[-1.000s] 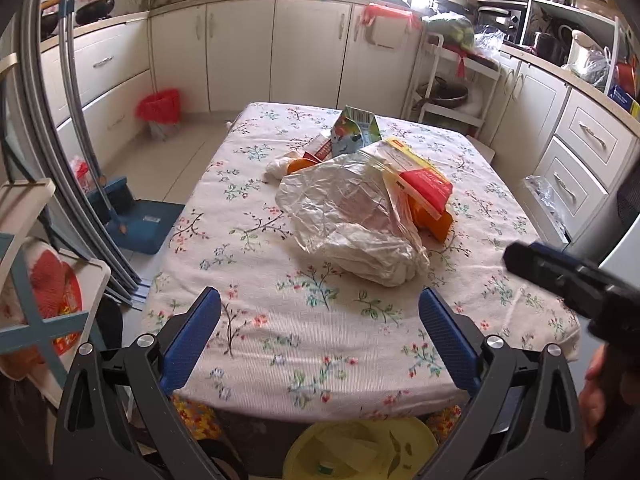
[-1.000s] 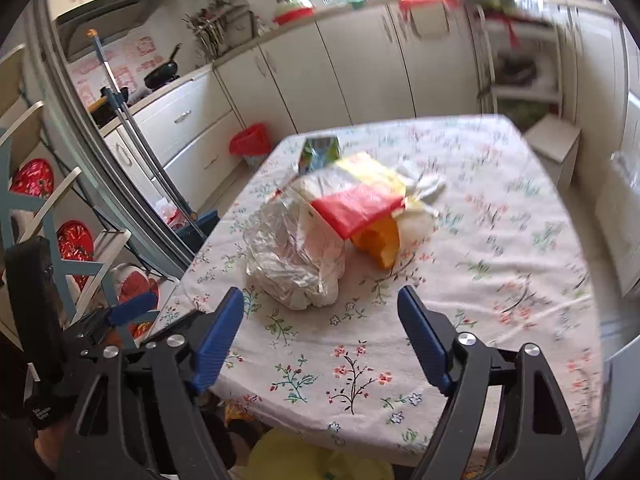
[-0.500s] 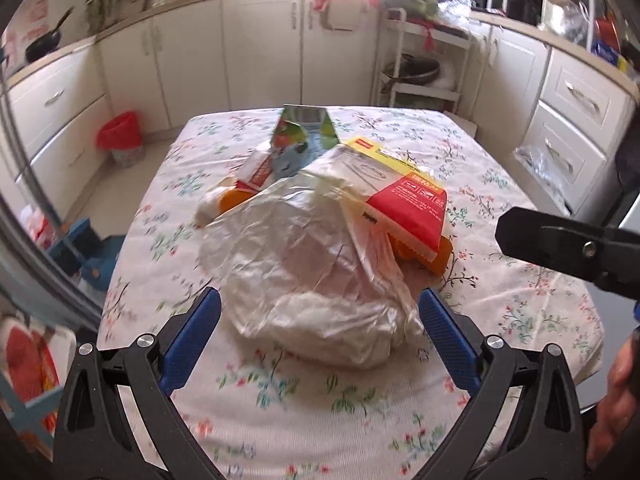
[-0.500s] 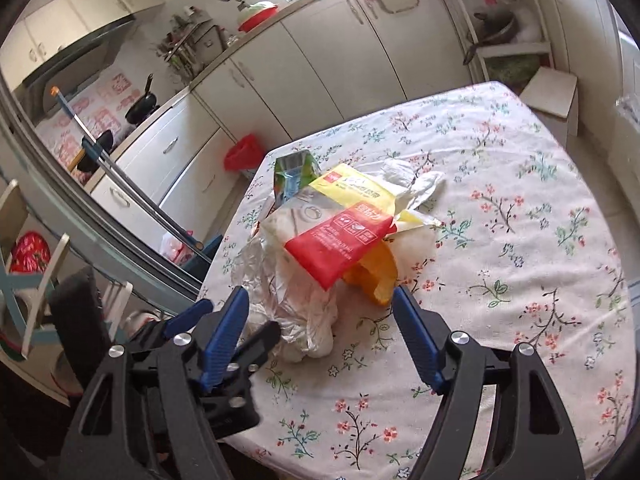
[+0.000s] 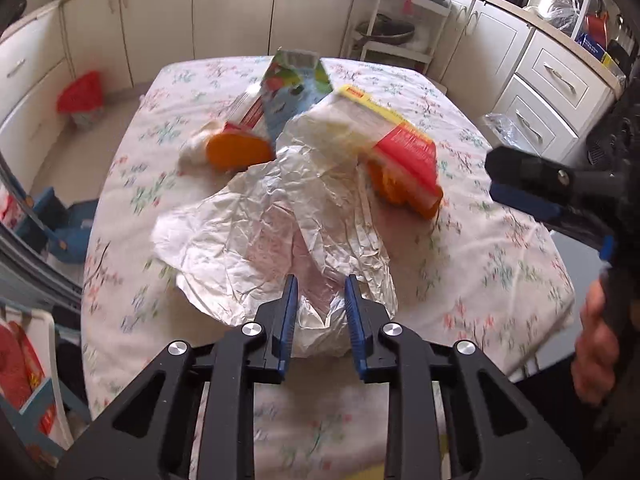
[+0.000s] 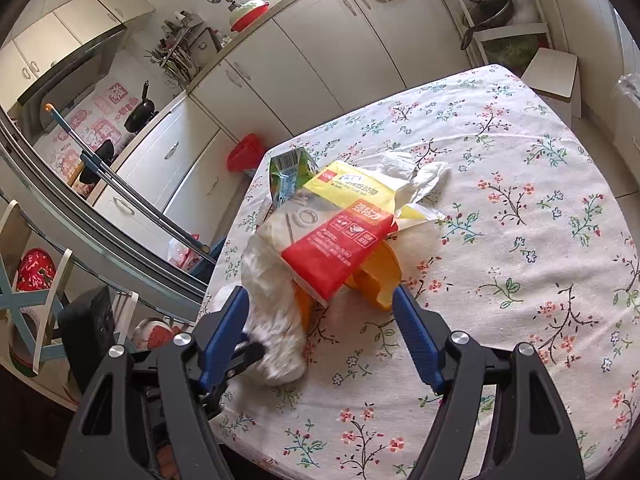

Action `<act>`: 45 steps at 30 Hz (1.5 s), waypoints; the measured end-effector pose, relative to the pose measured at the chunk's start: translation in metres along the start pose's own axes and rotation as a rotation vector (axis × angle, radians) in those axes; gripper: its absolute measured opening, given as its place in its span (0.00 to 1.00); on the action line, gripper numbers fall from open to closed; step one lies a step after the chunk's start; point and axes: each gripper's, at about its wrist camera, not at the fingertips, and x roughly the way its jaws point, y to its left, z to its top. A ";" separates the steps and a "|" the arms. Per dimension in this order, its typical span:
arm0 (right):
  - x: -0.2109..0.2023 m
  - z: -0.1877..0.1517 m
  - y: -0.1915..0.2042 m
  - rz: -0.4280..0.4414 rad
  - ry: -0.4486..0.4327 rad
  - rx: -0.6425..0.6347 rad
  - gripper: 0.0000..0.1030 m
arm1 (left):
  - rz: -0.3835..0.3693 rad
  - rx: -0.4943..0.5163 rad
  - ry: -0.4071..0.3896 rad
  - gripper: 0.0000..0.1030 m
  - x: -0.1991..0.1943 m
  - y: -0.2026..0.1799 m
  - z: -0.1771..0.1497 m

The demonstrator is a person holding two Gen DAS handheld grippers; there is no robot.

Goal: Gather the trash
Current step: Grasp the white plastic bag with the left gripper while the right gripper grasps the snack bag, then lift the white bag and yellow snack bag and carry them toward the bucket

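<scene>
Left tool (image 5: 320, 300) pinching crumpled white bag (image 5: 276, 236) on the desk (image 6: 520, 240); right tool (image 6: 320, 312) spread, at its 3 o'clock.

My left gripper (image 5: 320, 312) sits low with its blue fingers (image 5: 289, 312) drawn close, a narrow gap between them pinching crumpled material. My right gripper (image 6: 320, 328) is spread wide, reaching in from the right side; my right hand (image 5: 594, 340) grips its handle.
</scene>
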 end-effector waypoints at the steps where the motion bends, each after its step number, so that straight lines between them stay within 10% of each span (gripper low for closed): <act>1: 0.001 0.000 0.000 0.000 0.002 0.003 0.70 | -0.007 -0.015 0.000 0.21 -0.004 0.005 -0.003; 9: 0.008 -0.003 -0.005 0.007 0.033 0.030 0.70 | -0.017 -0.064 -0.008 0.16 -0.024 0.026 -0.021; 15: 0.005 -0.002 0.015 -0.108 -0.015 -0.101 0.70 | 0.004 0.116 -0.052 0.61 -0.032 -0.012 -0.032; 20: 0.010 -0.004 0.037 -0.206 -0.041 -0.269 0.70 | 0.136 0.322 -0.045 0.65 -0.009 -0.050 -0.045; 28: 0.051 -0.003 0.059 -0.363 0.002 -0.545 0.70 | 0.056 0.207 0.011 0.17 -0.005 -0.037 -0.035; 33: 0.081 -0.002 0.059 -0.420 0.047 -0.653 0.66 | 0.012 0.133 -0.024 0.15 -0.024 -0.019 -0.027; 35: 0.090 0.001 0.059 -0.409 0.060 -0.678 0.35 | 0.000 0.103 -0.041 0.15 -0.029 -0.013 -0.024; 38: 0.089 0.008 0.054 -0.351 0.070 -0.629 0.15 | -0.015 0.052 -0.060 0.15 -0.033 -0.004 -0.020; 45: 0.044 0.031 0.039 -0.103 -0.019 -0.419 0.06 | -0.035 0.011 -0.098 0.15 -0.041 0.002 -0.017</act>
